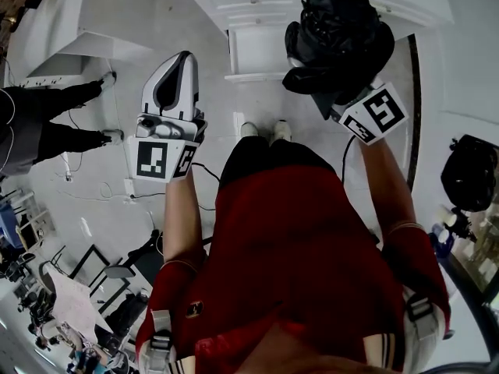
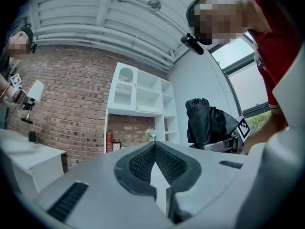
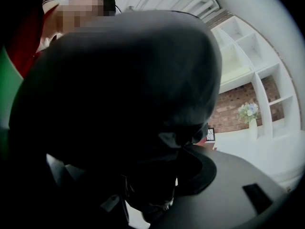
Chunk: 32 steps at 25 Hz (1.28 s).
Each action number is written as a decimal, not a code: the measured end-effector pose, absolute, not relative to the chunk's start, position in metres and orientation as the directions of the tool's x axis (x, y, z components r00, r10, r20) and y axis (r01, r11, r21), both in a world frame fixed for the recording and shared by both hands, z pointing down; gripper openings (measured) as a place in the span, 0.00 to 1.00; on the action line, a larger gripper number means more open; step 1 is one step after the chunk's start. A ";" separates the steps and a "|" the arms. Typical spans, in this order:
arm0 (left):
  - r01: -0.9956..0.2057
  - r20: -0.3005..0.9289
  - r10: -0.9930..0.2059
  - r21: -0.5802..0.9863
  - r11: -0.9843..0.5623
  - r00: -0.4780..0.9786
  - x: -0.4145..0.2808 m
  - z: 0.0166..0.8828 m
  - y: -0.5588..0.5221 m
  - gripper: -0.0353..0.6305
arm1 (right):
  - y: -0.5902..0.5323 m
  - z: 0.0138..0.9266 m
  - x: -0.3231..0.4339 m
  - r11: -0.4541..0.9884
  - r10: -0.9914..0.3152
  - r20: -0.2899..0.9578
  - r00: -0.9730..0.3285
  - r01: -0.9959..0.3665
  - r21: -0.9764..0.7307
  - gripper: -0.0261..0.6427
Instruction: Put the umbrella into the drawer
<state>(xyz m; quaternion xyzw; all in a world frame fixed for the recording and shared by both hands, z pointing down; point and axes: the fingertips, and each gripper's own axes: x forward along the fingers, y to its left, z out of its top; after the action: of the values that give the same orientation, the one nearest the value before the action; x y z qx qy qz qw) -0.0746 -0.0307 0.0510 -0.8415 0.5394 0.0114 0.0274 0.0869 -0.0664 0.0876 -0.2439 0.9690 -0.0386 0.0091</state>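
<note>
A black folded umbrella (image 1: pixel 339 37) is bunched up in my right gripper (image 1: pixel 337 92), which is shut on it, its marker cube toward me. The same umbrella (image 3: pixel 119 104) fills most of the right gripper view and hides that gripper's jaws. From the left gripper view the umbrella (image 2: pixel 209 123) stands upright off to the right. A white cabinet with an open drawer (image 1: pixel 253 75) stands on the floor just ahead of my feet, left of the umbrella. My left gripper (image 1: pixel 185 57) is shut with nothing in it, left of the drawer; its pads (image 2: pixel 143 162) meet at the tip.
Another person (image 1: pixel 47 123) sits at the left by a white counter (image 1: pixel 78 22). Cables (image 1: pixel 101 193) lie across the floor. A black bag (image 1: pixel 472 170) is at the right edge. White shelving (image 2: pixel 138 109) stands against a brick wall.
</note>
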 end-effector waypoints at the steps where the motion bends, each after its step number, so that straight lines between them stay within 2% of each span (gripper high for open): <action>1: -0.908 -0.047 -0.907 -0.031 -0.418 0.419 -0.077 0.054 -0.034 0.06 | -0.070 0.090 0.083 0.878 -0.473 0.009 -0.881 -0.472 -0.076 0.42; 12: -0.899 -0.030 -0.899 0.004 -0.438 0.438 -0.116 0.087 -0.078 0.06 | -0.109 0.136 0.042 0.881 -0.461 0.133 -0.878 -0.470 -0.053 0.42; 32: -0.899 0.014 -0.900 0.033 -0.436 0.437 -0.164 0.216 -0.135 0.06 | -0.169 0.310 -0.001 0.913 -0.384 0.342 -0.858 -0.408 0.001 0.42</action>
<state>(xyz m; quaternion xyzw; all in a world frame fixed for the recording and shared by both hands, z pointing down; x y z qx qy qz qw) -0.1636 -0.1351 0.2163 -0.8474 0.5307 0.0030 -0.0178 -0.0006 -0.1688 0.3100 -0.2057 0.9631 -0.0360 -0.1699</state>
